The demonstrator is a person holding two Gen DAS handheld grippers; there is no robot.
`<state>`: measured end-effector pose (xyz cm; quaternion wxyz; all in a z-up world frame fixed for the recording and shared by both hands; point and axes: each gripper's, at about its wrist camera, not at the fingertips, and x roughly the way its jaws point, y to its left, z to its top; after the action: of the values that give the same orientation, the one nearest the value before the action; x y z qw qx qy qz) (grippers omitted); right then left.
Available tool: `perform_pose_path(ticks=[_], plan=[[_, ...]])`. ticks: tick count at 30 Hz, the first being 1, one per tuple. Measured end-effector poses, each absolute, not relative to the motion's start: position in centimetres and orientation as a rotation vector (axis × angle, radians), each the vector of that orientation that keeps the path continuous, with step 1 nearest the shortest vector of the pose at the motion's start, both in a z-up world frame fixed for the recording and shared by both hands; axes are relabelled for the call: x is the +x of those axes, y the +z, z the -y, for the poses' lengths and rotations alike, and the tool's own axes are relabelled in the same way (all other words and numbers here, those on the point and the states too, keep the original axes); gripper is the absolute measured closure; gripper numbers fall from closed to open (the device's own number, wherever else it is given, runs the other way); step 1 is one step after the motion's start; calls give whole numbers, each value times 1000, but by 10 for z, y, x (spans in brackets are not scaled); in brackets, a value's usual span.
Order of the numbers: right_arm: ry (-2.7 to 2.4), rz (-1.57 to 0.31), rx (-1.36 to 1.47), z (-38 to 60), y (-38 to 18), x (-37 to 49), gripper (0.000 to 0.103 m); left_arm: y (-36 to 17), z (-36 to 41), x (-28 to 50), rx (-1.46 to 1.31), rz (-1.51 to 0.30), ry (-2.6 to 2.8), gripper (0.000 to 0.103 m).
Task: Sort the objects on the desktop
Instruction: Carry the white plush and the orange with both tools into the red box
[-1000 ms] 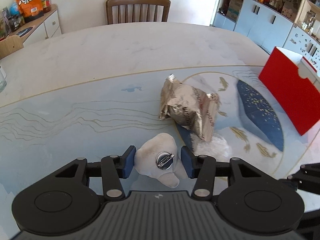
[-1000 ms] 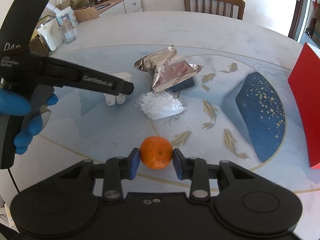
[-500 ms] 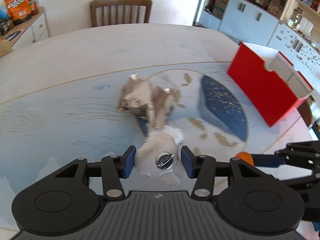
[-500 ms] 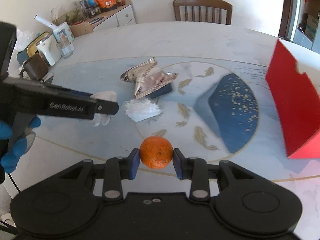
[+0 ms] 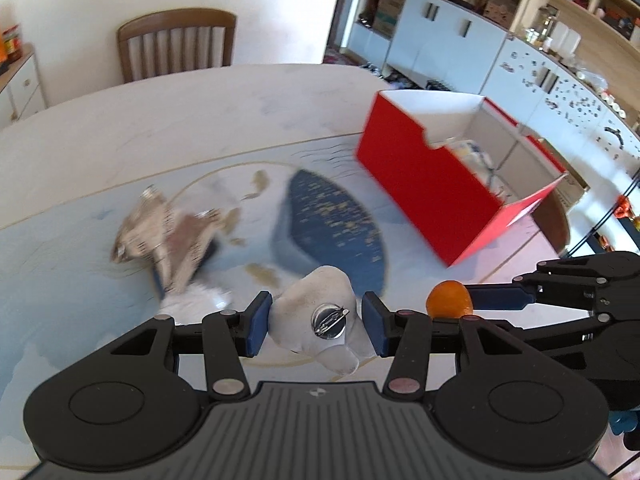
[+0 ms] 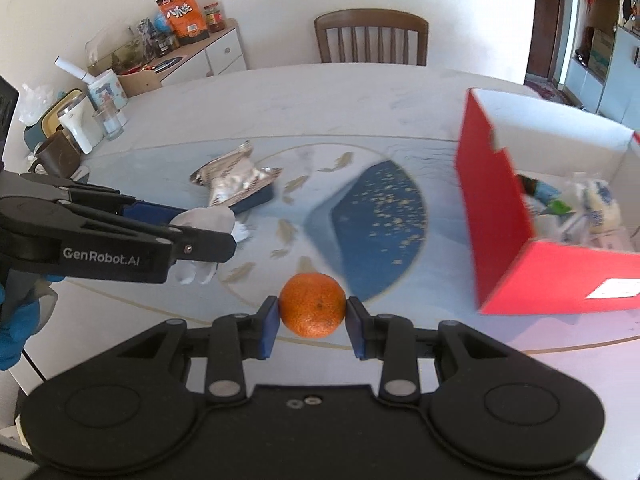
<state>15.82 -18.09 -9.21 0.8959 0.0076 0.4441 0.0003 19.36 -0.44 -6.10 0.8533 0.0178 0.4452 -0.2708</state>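
1. Left tool (image 5: 316, 326) clamps a white plush toy with a round metal pin (image 5: 320, 322), held above the table (image 5: 200, 120).
2. Right tool (image 6: 312, 322) grips a round orange tangerine (image 6: 312, 310), off the table.
3. Open red cardboard box (image 6: 496, 216) at right, items inside.
4. Crumpled silver foil snack bag (image 6: 234, 178) lies mid-table.

Crinkled glossy foil packet (image 6: 234, 178)

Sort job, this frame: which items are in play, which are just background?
In play:
- orange, in right hand-held gripper
- white plush, in left hand-held gripper
- red box
- foil bag, on table
- white packet

Background:
- chair
- snack bag and jars on the sideboard
- mug
- cabinets
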Motion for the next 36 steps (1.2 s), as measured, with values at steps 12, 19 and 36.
perform_pose_path(ticks=[12,19,36], plan=[[-33,-859,22,251,-53,137,69,-40,75,194,51,-893,-638,55],[-58,-819,41,295,-34,129,69,-30,109,194,66,-869,-659,55],[-182,-777,49,393,-17,116,68,-11,194,221,155,-823,-695,55]])
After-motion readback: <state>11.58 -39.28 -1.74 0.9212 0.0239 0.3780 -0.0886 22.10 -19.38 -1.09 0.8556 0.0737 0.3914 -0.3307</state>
